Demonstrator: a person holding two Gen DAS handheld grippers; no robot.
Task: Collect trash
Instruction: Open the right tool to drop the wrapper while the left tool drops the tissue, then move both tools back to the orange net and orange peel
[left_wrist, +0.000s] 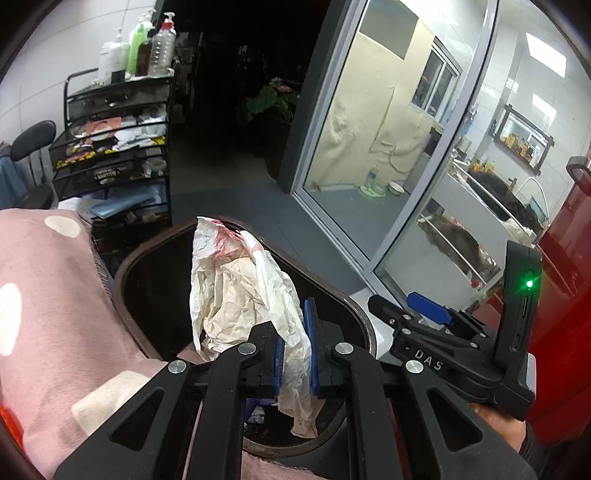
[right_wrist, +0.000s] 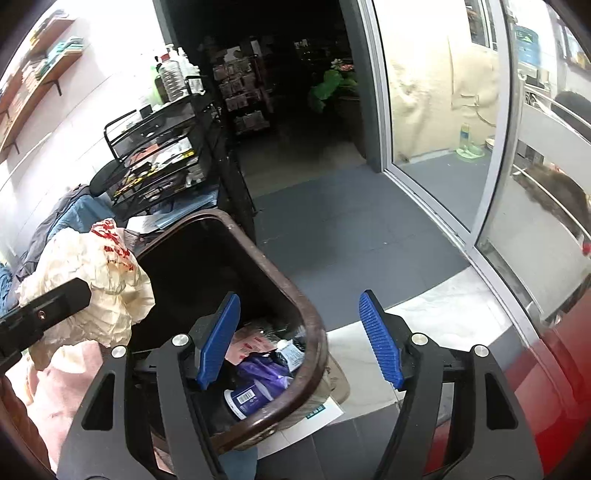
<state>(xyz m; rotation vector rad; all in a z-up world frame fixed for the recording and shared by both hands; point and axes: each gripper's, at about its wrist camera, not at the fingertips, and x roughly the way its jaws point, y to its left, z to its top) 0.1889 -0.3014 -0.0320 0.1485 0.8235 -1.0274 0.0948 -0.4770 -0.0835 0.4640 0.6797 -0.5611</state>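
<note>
My left gripper (left_wrist: 295, 354) is shut on a crumpled cream paper wrapper with red print (left_wrist: 236, 291). It holds the wrapper over the mouth of a dark brown waste bin (left_wrist: 127, 266). In the right wrist view the same wrapper (right_wrist: 96, 288) hangs at the bin's left rim, with the left gripper's black body below it. My right gripper (right_wrist: 299, 339) stands open above the bin's near right rim (right_wrist: 314, 332), nothing between its blue pads. Inside the bin lie a purple bag (right_wrist: 262, 373), a white and blue cup (right_wrist: 247, 398) and pink packets (right_wrist: 251, 343).
A pink spotted cushion (left_wrist: 55, 314) lies left of the bin. Behind it stands a black mesh drawer cart (left_wrist: 114, 147) topped with bottles (left_wrist: 147, 48). A glass sliding door (right_wrist: 443, 147) runs along the right, grey floor tiles (right_wrist: 332, 221) ahead, a red surface (right_wrist: 554, 369) at right.
</note>
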